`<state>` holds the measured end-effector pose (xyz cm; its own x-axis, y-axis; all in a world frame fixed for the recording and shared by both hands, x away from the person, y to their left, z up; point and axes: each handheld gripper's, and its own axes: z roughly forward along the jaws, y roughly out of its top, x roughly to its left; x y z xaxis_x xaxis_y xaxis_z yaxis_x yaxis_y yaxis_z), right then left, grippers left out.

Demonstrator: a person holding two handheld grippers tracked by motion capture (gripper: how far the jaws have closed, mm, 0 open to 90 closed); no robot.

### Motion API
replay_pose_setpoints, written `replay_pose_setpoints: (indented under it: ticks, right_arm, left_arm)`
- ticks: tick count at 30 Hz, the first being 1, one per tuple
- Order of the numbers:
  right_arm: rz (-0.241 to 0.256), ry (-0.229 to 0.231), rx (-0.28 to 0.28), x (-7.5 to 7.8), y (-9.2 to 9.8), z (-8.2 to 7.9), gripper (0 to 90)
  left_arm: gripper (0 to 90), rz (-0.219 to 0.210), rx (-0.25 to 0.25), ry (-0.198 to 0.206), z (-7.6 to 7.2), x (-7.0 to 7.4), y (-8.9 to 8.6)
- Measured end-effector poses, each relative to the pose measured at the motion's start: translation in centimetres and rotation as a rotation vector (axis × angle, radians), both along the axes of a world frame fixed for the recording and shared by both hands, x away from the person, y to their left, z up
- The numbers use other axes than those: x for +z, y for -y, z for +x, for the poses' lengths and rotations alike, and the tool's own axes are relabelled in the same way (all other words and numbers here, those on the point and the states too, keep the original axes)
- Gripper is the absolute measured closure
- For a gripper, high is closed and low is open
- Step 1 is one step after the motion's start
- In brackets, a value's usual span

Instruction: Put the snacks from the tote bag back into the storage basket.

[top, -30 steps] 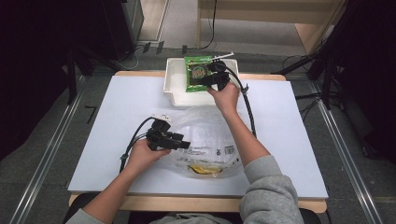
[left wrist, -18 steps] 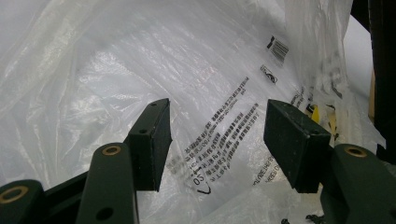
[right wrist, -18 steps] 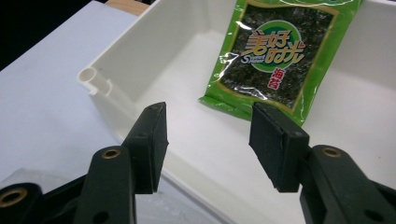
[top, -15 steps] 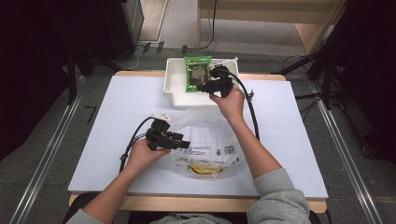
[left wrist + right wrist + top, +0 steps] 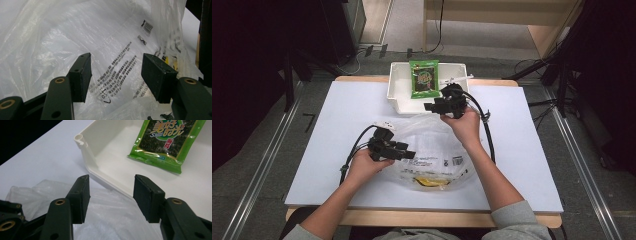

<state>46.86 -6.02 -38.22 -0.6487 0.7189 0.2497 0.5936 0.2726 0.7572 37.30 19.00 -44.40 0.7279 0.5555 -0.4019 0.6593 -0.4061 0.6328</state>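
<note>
Right gripper: your right gripper (image 5: pixel 432 107) hangs at the near rim of the white tray (image 5: pixel 398 91), jaws parted wide, nothing between them.
Snack packet: the green snack packet (image 5: pixel 423 78) lies flat in that tray, just beyond your right jaws, long axis running away from you.
Nearer hand: your right, judging by position; the tray's near wall stands between jaws and packet.
Left gripper: your left gripper (image 5: pixel 408 153) rests over the clear plastic bag (image 5: pixel 432 150), jaws wide apart, gripping nothing.
Bag: crumpled on the white table (image 5: pixel 327 130) between your hands, something yellow (image 5: pixel 431 181) inside near you.
</note>
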Motion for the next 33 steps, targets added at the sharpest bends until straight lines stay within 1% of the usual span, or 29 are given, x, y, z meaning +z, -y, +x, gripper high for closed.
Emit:
replay_pose_setpoints:
  ticks: [7, 9, 12, 14, 16, 20, 21, 22, 23, 24, 26, 29, 30, 33]
  right_arm:
    - [-0.013, 0.01, 0.039, -0.5, 0.3, -2.0, 48.3]
    - [-0.017, 0.01, 0.052, -0.8, 0.3, -2.8, 48.1]
    - [-0.017, 0.011, 0.061, -1.0, 0.3, -3.2, 48.0]
    - [-0.019, 0.007, 0.071, -1.2, 0.4, -4.0, 47.8]
    - [-0.018, 0.005, 0.074, -1.3, 0.4, -4.2, 47.7]
    - [-0.034, -0.002, 0.092, -2.0, 0.6, -5.2, 47.2]
    - [-0.034, -0.002, 0.092, -2.0, 0.6, -5.2, 47.2]
    - [-0.05, 0.002, 0.094, -2.2, 0.7, -5.6, 46.9]
    - [-0.054, 0.004, 0.095, -2.2, 0.8, -5.8, 46.6]
    - [-0.054, 0.004, 0.095, -2.2, 0.8, -5.8, 46.6]
    - [-0.045, 0.001, 0.104, -2.4, 1.2, -6.4, 45.7]
    - [-0.043, 0.003, 0.113, -2.6, 1.3, -6.8, 45.3]
    - [-0.045, 0.007, 0.123, -2.6, 1.4, -7.2, 44.3]
    - [-0.038, 0.01, 0.129, -2.6, 1.5, -7.8, 44.3]
  left_arm:
    - [42.4, -0.002, 0.001, 0.005, 0.0, 0.1, -0.1]
    - [42.4, -0.002, 0.002, 0.004, 0.0, 0.2, -0.2]
    - [42.4, -0.004, 0.002, 0.005, 0.0, 0.3, -0.2]
    - [42.5, -0.004, 0.002, 0.006, 0.0, 0.3, -0.2]
    - [42.4, -0.006, 0.001, 0.008, 0.0, 0.3, -0.2]
    - [42.4, -0.003, -0.005, 0.008, -0.1, 0.4, -0.1]
    - [42.4, -0.001, -0.006, 0.007, -0.1, 0.4, -0.2]
    - [42.4, -0.003, -0.009, 0.01, -0.1, 0.6, -0.2]
    - [42.4, -0.006, -0.007, 0.012, -0.2, 0.6, -0.2]
    - [42.4, -0.006, -0.007, 0.012, -0.2, 0.6, -0.2]
    - [42.3, -0.009, -0.003, 0.014, -0.2, 0.7, -0.2]
    - [42.3, -0.009, -0.004, 0.014, -0.2, 0.7, -0.2]
    - [42.3, -0.007, -0.006, 0.015, -0.2, 0.7, -0.2]
    - [42.3, -0.009, -0.012, 0.02, -0.3, 0.9, -0.1]
